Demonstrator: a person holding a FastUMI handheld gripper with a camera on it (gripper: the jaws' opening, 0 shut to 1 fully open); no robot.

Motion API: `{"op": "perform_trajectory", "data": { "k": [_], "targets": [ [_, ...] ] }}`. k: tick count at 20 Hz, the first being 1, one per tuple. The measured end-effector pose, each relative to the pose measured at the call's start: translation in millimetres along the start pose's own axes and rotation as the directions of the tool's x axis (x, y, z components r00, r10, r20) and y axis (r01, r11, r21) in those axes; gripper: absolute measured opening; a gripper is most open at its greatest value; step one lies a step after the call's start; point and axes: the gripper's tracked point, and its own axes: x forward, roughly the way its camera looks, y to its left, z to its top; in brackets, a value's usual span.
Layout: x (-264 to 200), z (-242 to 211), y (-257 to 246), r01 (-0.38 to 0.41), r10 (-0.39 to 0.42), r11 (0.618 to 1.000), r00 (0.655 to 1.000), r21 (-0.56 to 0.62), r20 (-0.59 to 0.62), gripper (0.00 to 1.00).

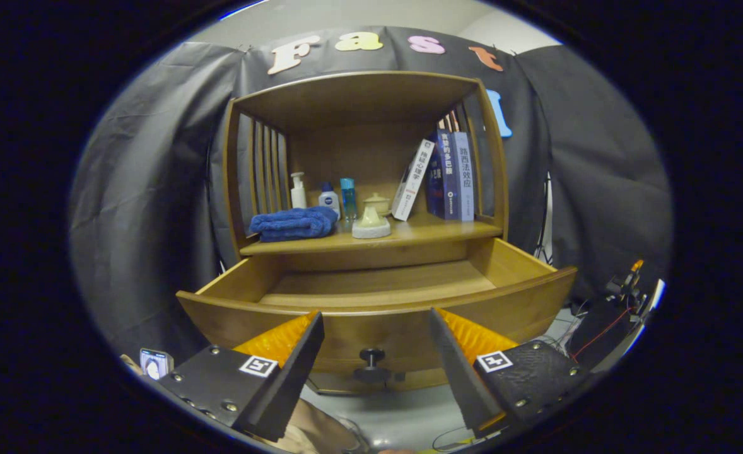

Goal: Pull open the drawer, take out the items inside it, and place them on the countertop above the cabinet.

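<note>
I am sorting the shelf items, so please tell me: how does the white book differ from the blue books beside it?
The white book leans tilted, while the blue books stand nearly upright. The white one stands apart, nearer the cream teapot; the blue ones sit packed against the cabinet's side. All rest on the countertop. The gripper is open.

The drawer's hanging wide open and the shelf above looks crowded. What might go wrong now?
1. The open tongs sit right at the pulled-out drawer, near its knob; a careless move might knock it.
2. On the countertop, the leaning book and the small bottles by the blue towel might topple if bumped.
</note>
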Motion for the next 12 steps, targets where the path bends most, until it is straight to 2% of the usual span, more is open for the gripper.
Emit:
{"op": "perform_trajectory", "data": {
  "k": [8,12],
  "targets": [
    [20,-14,-1,0.023,-0.023,1.000,0.999,0.021,-0.031,0.99],
    [22,-14,2,0.003,-0.003,0.999,1.000,0.034,-0.021,0.99]
  ]
}}
